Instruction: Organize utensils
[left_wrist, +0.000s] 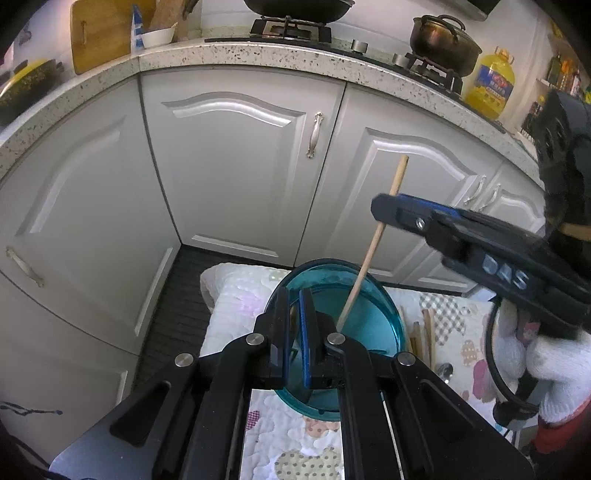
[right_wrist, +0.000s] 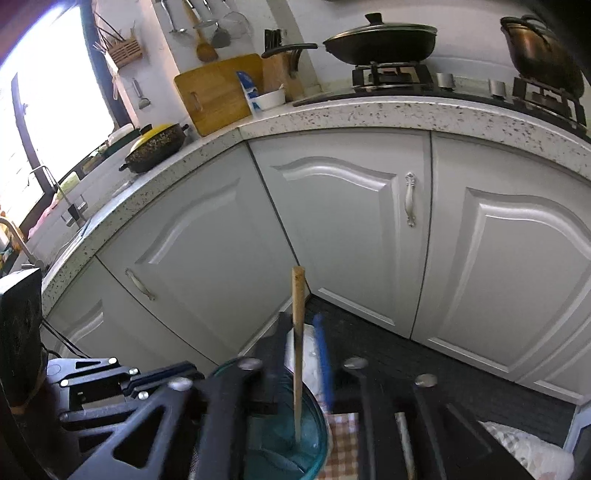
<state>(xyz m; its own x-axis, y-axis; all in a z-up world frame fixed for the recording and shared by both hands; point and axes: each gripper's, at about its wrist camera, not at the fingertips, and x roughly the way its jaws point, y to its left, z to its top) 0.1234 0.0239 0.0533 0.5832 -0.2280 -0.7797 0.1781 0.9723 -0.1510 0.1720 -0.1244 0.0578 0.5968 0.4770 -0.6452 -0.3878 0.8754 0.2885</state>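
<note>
Patchwork quilt (left_wrist: 236, 310) below grey kitchen cabinets: left gripper (left_wrist: 294, 325) clamps the teal bowl (left_wrist: 373, 317) rim. Right gripper (right_wrist: 303, 354), jaws slackened, loosely flanks one wooden chopstick (right_wrist: 297, 369) standing inside the bowl. Outstanding: remaining chopsticks (left_wrist: 424, 338) and spoon (left_wrist: 444, 370) beside it.

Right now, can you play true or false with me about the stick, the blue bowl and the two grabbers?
1. The wooden chopstick stands with its lower end inside the teal bowl. True.
2. The left gripper is wide open. False: it is shut on the bowl's rim.
3. The chopstick sits between the right gripper's fingers. True.
4. The bowl sits on the kitchen counter. False: it is over a patterned cloth down low.
5. More chopsticks lie beside the bowl. True.
</note>
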